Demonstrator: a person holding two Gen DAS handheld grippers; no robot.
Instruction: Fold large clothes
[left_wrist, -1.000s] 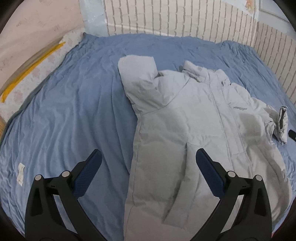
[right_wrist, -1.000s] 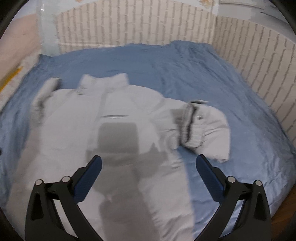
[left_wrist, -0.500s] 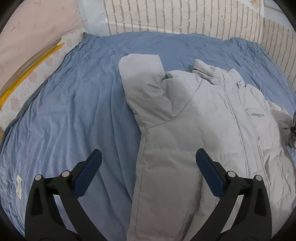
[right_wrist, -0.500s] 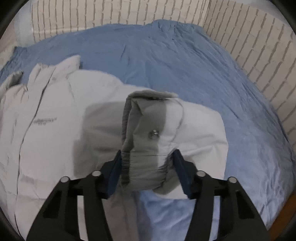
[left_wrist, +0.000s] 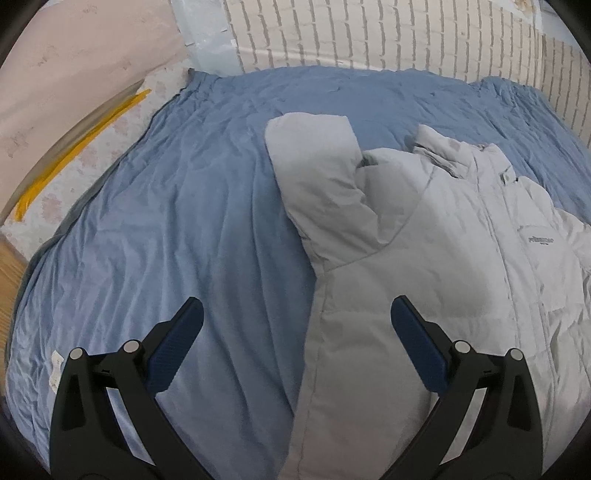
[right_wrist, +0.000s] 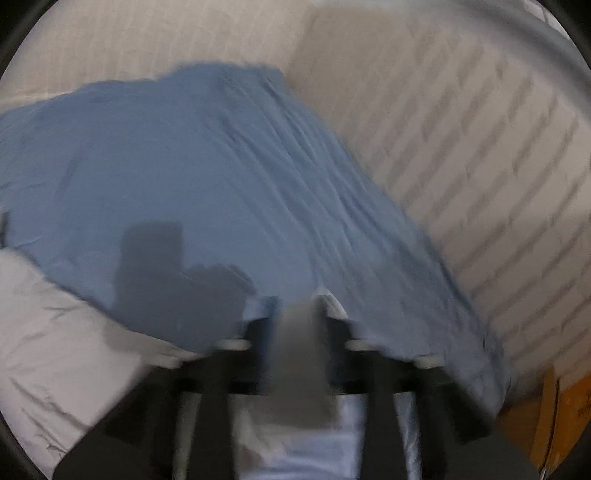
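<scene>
A light grey puffer jacket (left_wrist: 436, 258) lies front-up on a blue bedsheet (left_wrist: 177, 229), its collar toward the far wall and one sleeve (left_wrist: 321, 173) folded up at its left. My left gripper (left_wrist: 295, 332) is open and empty, hovering above the jacket's left edge. In the blurred right wrist view my right gripper (right_wrist: 299, 325) is shut on the jacket's other sleeve cuff (right_wrist: 301, 354), held up off the sheet; the jacket body (right_wrist: 66, 347) shows at lower left.
White brick-pattern walls (left_wrist: 369, 33) (right_wrist: 461, 147) border the bed at the back and right. A pink wall with a yellow strip (left_wrist: 81, 136) runs along the left. Wood (right_wrist: 557, 413) shows past the bed's right edge.
My right gripper went down onto the sleeve cuff, shut on it and swung it up and rightward. My left gripper drifted slightly left and stayed open.
</scene>
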